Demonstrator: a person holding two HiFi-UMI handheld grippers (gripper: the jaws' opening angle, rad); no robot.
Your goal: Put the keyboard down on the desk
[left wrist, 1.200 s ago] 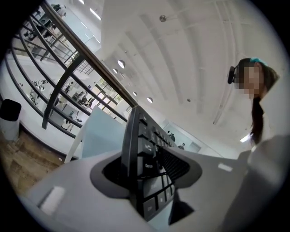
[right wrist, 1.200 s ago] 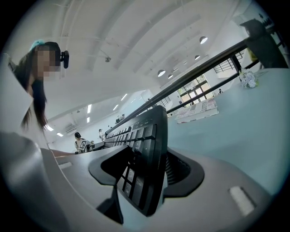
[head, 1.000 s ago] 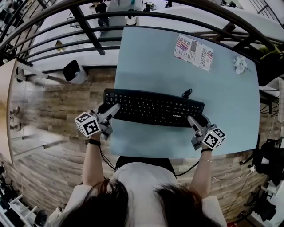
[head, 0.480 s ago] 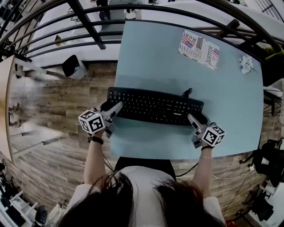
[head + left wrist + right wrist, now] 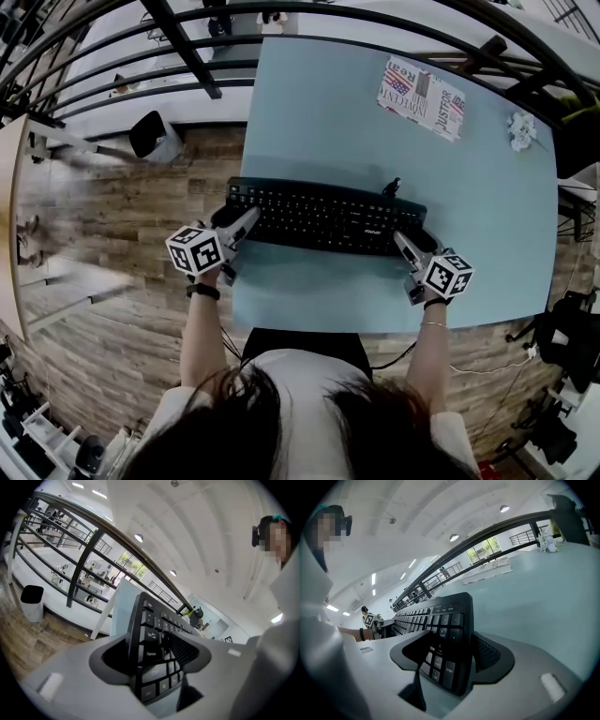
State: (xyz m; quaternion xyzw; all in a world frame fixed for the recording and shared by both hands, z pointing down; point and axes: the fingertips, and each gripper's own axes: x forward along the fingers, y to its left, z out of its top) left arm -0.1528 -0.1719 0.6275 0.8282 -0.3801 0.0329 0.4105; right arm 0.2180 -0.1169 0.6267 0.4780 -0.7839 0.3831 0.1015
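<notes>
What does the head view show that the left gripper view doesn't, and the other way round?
Head view only: a printed sheet, the person's wristband, the keyboard's cable. Left gripper view only: ceiling lights, readable key labels. Both: the keyboard's end between the left tongs, whose jaws have just been opening, the desk, the railing, a black bin.

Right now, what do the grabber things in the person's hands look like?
The left gripper and right gripper are pale grey with dark-lined jaws, each carrying a white cube printed with black square markers. A dark wristband circles the left wrist, a thin bracelet the right; the top is white. Their jaws have just been opening, the keyboard between them.
</notes>
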